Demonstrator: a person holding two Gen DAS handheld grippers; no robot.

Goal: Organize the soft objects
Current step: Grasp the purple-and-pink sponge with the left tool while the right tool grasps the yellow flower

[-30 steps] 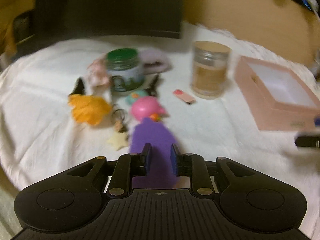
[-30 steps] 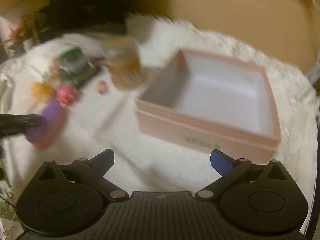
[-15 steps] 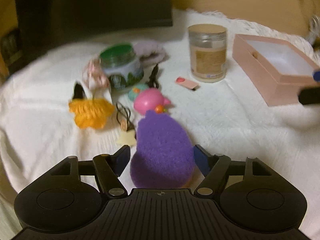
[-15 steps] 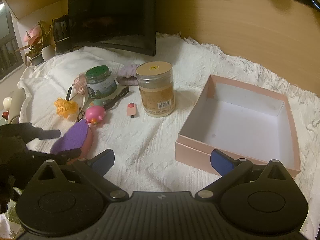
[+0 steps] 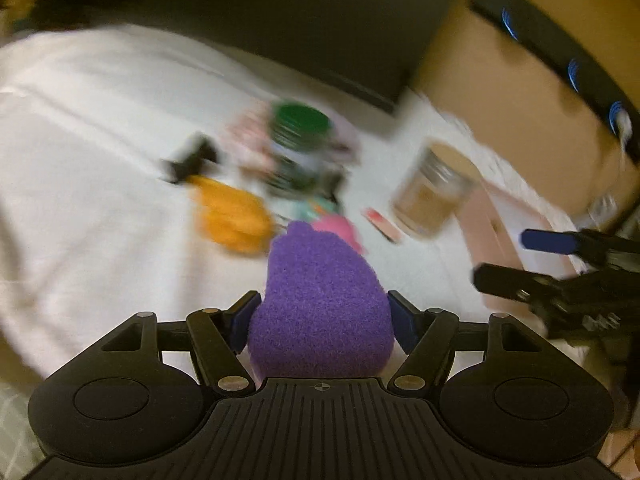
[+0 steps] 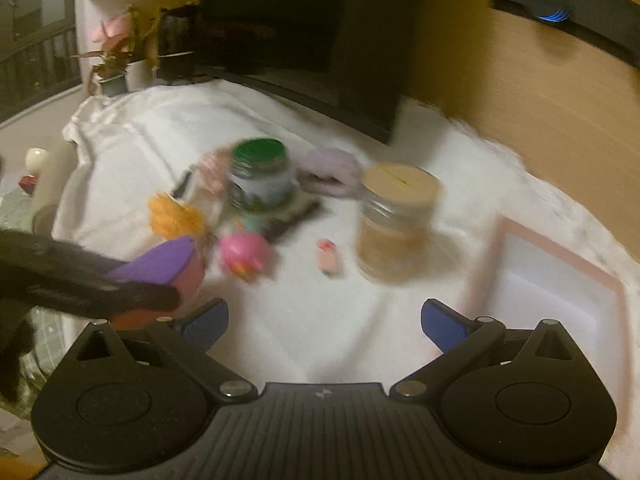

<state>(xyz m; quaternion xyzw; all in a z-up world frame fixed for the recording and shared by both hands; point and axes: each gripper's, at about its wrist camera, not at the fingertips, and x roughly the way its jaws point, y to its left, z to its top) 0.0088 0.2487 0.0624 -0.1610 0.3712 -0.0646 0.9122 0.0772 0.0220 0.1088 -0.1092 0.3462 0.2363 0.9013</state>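
The left gripper [image 5: 322, 316] holds the purple sponge [image 5: 320, 304], long axis forward. The pink box [image 5: 492, 232] lies at right of frame, beside the wide-open right gripper [image 6: 324, 320].

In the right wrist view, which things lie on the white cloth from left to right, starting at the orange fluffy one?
orange fluffy thing → pink round toy → small pink piece → jar with tan lid → pink box

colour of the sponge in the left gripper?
Purple on top, with a pinkish underside. The sponge fills the left gripper; left wrist view shows it best.
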